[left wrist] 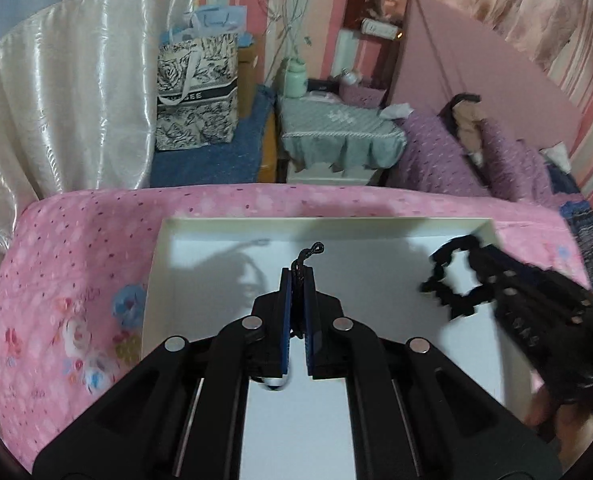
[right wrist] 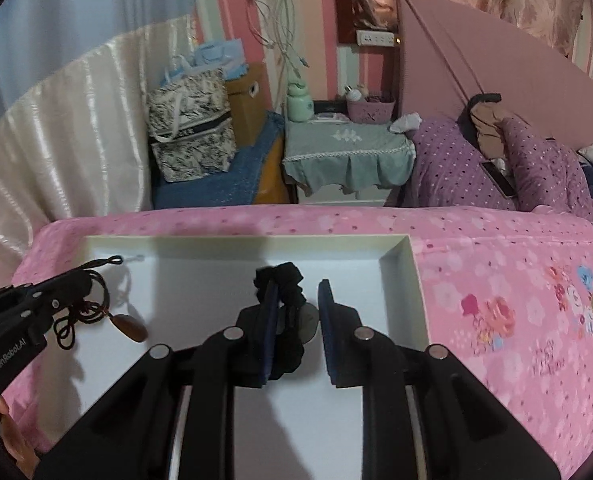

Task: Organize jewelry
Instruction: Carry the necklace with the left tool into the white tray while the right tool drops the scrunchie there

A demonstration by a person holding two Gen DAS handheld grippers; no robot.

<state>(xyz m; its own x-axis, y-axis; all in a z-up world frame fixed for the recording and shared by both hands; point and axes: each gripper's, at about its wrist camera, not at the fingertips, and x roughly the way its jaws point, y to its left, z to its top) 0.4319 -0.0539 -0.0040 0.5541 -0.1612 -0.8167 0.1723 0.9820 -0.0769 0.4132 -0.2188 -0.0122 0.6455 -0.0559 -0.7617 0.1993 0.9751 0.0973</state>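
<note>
Over the white tray (right wrist: 396, 268), which lies on the pink bedspread (right wrist: 496, 260), the left gripper (left wrist: 297, 284) is clamped on a black cord necklace (left wrist: 310, 250); its loops and a brown pendant (right wrist: 130, 326) dangle above the tray's left part. The right gripper (right wrist: 296, 300) has its fingers apart, with a black scrunchie (right wrist: 286, 280) draped on its left finger above the tray's middle. Beyond the tray stands a nightstand draped in green cloth (right wrist: 348, 148).
</note>
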